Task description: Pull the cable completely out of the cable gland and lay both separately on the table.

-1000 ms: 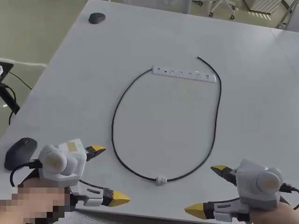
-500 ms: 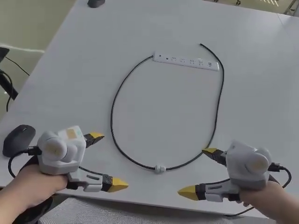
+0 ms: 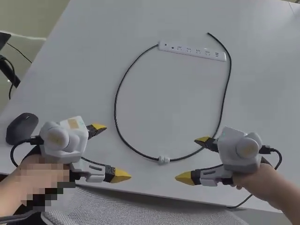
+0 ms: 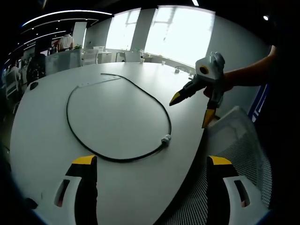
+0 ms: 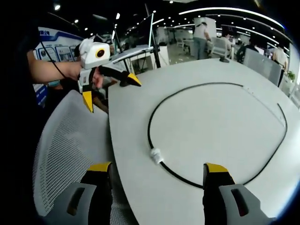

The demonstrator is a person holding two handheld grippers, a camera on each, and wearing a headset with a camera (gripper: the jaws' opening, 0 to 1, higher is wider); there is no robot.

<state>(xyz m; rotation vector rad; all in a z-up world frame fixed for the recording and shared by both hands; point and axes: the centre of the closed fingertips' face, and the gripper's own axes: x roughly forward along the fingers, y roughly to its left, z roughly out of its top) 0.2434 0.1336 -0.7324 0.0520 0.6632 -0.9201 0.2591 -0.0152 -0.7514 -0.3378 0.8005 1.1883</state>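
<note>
A long black cable (image 3: 119,93) lies in a wide loop on the white table (image 3: 93,56). The small white cable gland (image 3: 162,160) sits threaded on it near the front edge, also seen as the gland (image 4: 165,139) and the gland (image 5: 154,155). My left gripper (image 3: 108,151) is open to the left of the gland, apart from it. My right gripper (image 3: 193,159) is open just to the right of the gland, not touching. My left gripper (image 4: 151,160) and my right gripper (image 5: 157,168) both have nothing between their yellow tips.
A white power strip (image 3: 192,50) lies at the far side inside the cable's ends. A dark mouse (image 3: 21,125) sits at the left table edge. A grey mesh chair back (image 3: 117,206) is just below the front edge.
My right gripper has come leftward, closer to the gland. The left gripper holds about the same spot. The head camera has shifted, so the whole scene sits higher.
</note>
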